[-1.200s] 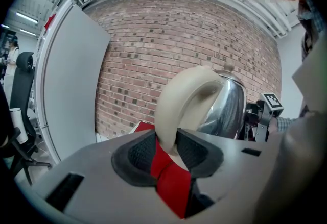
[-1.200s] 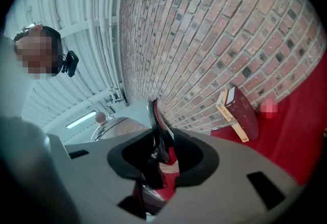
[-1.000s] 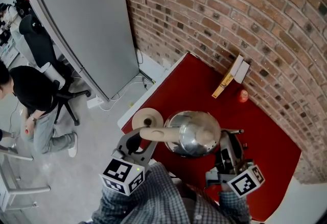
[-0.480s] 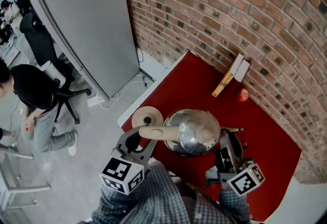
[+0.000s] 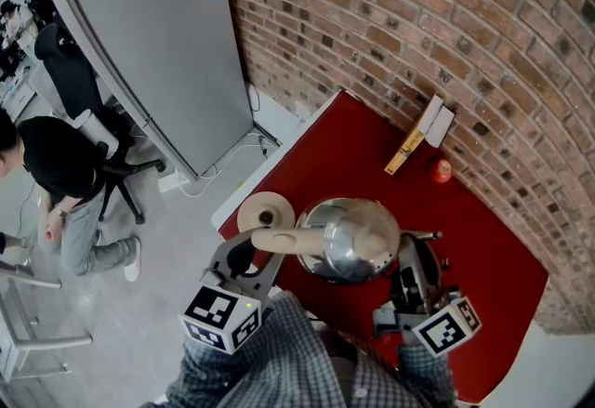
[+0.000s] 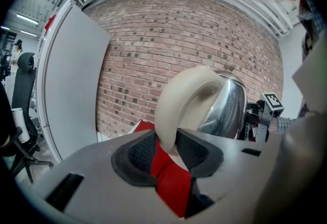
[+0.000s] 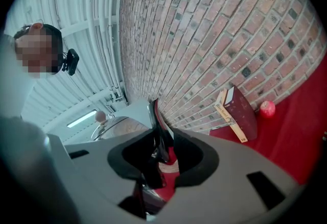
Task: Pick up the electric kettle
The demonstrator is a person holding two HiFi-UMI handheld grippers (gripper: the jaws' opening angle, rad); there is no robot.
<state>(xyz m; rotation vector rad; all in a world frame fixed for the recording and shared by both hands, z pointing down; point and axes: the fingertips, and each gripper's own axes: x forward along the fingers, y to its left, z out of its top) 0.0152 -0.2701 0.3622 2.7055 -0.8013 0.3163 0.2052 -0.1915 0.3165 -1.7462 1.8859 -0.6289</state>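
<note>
A shiny steel electric kettle (image 5: 351, 242) with a cream handle (image 5: 284, 241) hangs just above the red table (image 5: 325, 160). My left gripper (image 5: 251, 257) is shut on that handle; in the left gripper view the cream handle (image 6: 179, 100) runs up from between the pads of the left gripper (image 6: 167, 149) to the kettle body (image 6: 230, 110). On the opposite side my right gripper (image 5: 416, 269) is shut on the kettle's thin spout (image 5: 423, 237). In the right gripper view the dark spout (image 7: 156, 116) stands between the pads of the right gripper (image 7: 162, 151), the domed lid (image 7: 115, 126) behind it.
A round cream base (image 5: 263, 209) lies on the table's left corner under the handle. A book (image 5: 416, 141) leans on the brick wall (image 5: 446, 34), with a small red object (image 5: 441, 174) beside it. A grey panel (image 5: 149, 44) and a seated person (image 5: 56, 164) are at left.
</note>
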